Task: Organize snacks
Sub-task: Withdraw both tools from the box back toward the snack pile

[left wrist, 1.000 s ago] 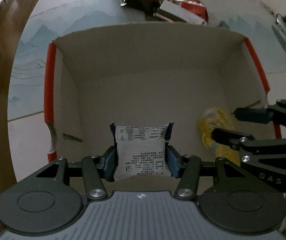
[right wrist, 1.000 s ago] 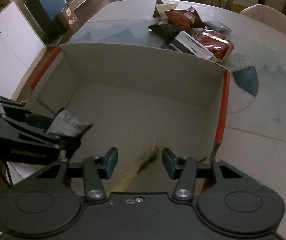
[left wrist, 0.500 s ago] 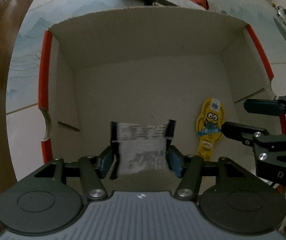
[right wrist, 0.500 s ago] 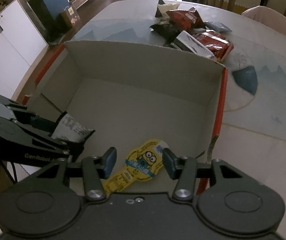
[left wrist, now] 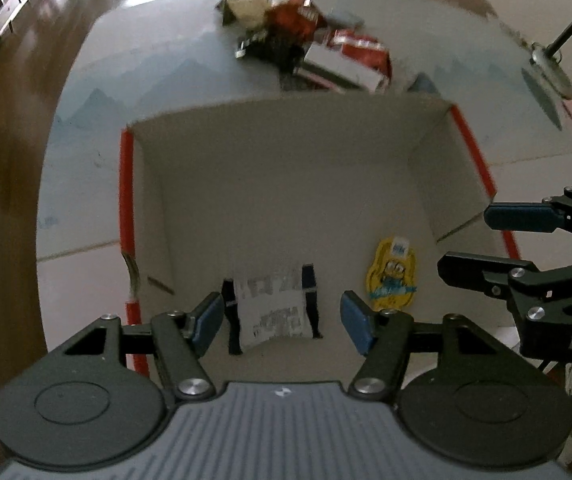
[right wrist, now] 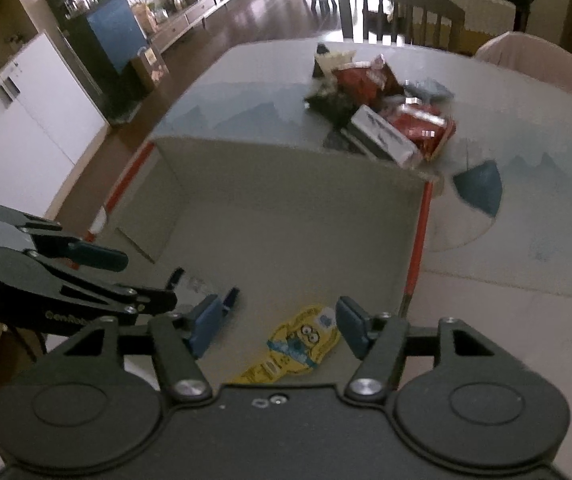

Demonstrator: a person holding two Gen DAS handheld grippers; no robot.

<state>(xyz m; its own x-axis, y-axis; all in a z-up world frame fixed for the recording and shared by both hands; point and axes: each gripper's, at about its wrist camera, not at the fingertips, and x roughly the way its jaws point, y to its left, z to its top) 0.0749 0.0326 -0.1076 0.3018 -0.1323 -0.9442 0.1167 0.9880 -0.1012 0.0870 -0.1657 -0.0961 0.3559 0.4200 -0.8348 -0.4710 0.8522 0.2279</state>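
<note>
Hovering with jaws just spread and empty, the left gripper [left wrist: 282, 320] and right gripper [right wrist: 274, 330] leave a white printed packet [left wrist: 272, 310] and yellow cartoon pouch [right wrist: 297, 346] inside the red-edged cardboard box [left wrist: 286, 184]; fetching the snack pile [right wrist: 381, 108] beyond the box likely comes next.

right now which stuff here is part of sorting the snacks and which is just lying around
Part of the job:
- cardboard box
- white printed packet inside it
- yellow cartoon packet inside it
- snack pile beyond the box
- left gripper and right gripper, both open

Lying about:
- chair
- white cabinet
</note>
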